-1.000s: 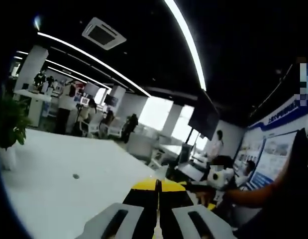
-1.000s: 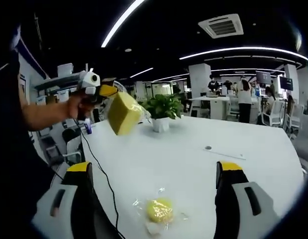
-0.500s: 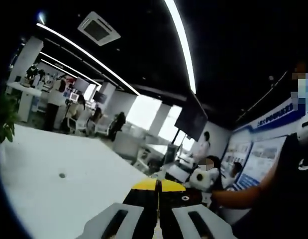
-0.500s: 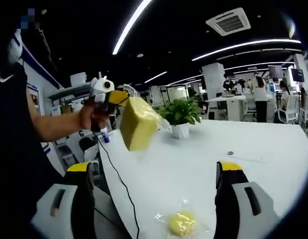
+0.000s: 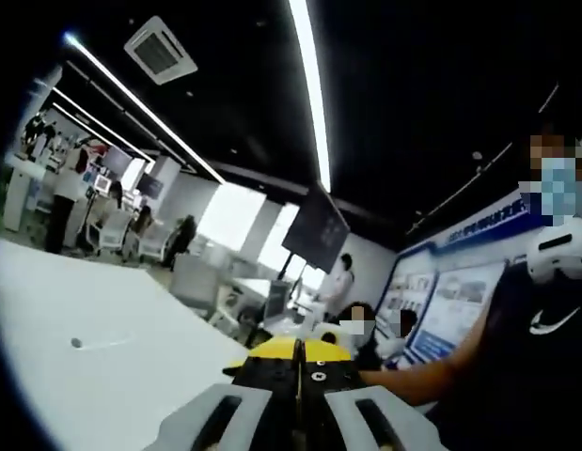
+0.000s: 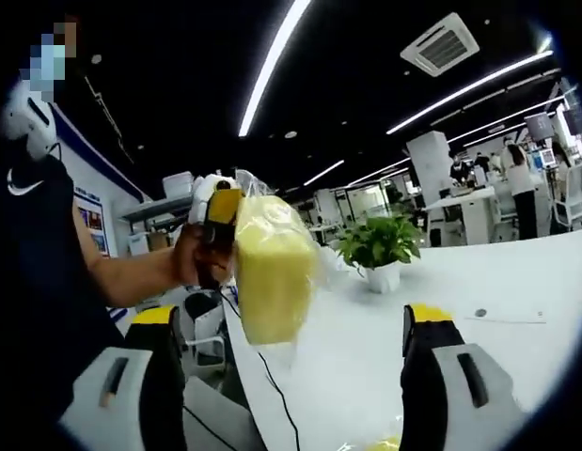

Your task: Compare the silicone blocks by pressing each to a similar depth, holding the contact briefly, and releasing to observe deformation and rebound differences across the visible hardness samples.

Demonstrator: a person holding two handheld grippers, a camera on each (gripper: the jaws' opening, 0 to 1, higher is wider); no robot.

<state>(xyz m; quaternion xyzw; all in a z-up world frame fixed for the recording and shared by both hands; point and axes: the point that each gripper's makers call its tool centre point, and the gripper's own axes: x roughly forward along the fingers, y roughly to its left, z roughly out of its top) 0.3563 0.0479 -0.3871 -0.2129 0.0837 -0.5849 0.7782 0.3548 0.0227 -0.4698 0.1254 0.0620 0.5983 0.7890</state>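
**Silicone block held aloft in the left gripper**

Silicone block (image 6: 272, 272), a pale yellow rectangular piece in clear plastic wrap, hangs in the air above the near edge of the white table (image 6: 516, 282), seen in the right gripper view. The left gripper (image 6: 225, 218), with its yellow-tipped jaws, pinches the wrapped block at its top, and a person's hand (image 6: 198, 263) grips that tool. A black cable (image 6: 272, 385) trails down from it over the table.

In the left gripper view, that gripper's (image 5: 297, 352) own yellow-and-black jaws are pressed together, with no gap between them.

The right gripper (image 6: 291, 324) stands wide apart, its two jaws far to either side with nothing between them. A green potted plant (image 6: 380, 249) sits on the table beyond the block. A second yellow piece (image 6: 385, 444) peeks in at the bottom edge, lying on the table.
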